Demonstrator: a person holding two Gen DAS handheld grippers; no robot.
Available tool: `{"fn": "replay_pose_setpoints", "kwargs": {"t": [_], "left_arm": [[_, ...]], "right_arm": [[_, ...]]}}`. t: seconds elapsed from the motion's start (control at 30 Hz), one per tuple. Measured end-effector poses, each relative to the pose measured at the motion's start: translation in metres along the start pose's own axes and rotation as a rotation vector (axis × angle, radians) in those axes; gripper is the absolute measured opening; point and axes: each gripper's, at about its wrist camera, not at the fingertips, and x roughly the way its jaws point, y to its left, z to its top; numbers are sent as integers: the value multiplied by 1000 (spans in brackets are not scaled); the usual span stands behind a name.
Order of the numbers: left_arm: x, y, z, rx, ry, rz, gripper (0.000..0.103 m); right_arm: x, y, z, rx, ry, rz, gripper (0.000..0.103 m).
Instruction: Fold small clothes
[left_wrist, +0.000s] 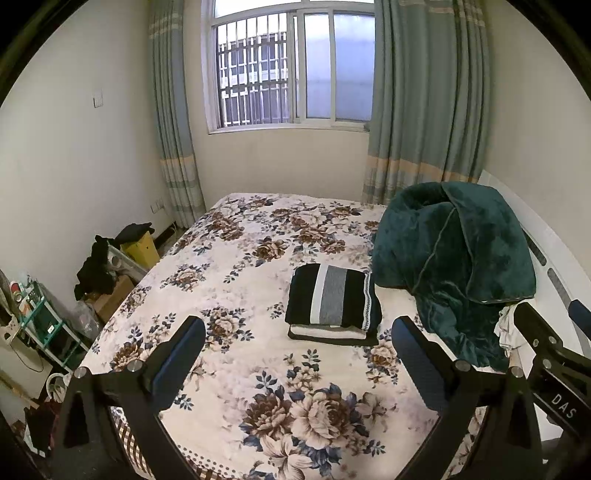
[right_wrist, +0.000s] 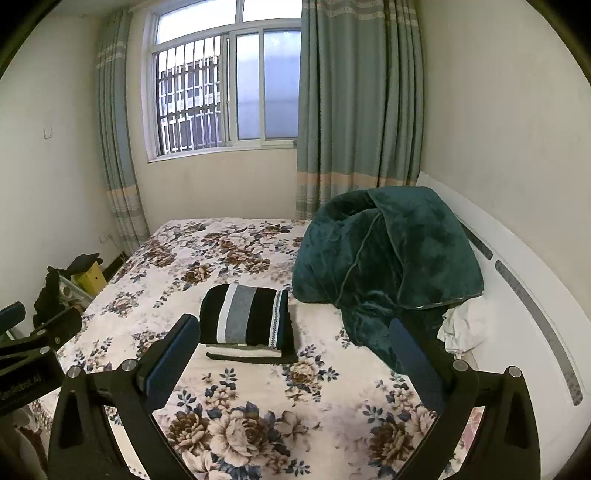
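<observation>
1. The left gripper is hovering over the bed with its jaws standing wide apart and nothing between them.
2. The right gripper is hanging over the same floral cover, its jaws spread wide too, its pads touching nothing.
3. The sweater, folded, with black, white and grey stripes, is lying on top of a small stack of other folded pieces in white and black.
4. That pile is sitting on the bed beyond both grippers, apart from their fingertips, roughly in the middle of the cover.
5. A green blanket is slumping in a heap just right of the pile, near it; I cannot tell whether they are touching.
6. A white cloth is poking out from under the blanket's right edge, beside the white headboard.
7. Behind the bed, a barred window is showing between two blue-green curtains.
8. On the floor left of the bed, boxes and dark clothes are lying in a jumble.
</observation>
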Motion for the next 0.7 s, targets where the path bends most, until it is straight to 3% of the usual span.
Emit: {"fn": "replay_pose_setpoints", "kwargs": {"t": [0.7], "left_arm": [[-1, -6, 4, 1, -4, 7, 103]], "right_arm": [[2, -1, 0, 1, 2, 5, 103]]}}
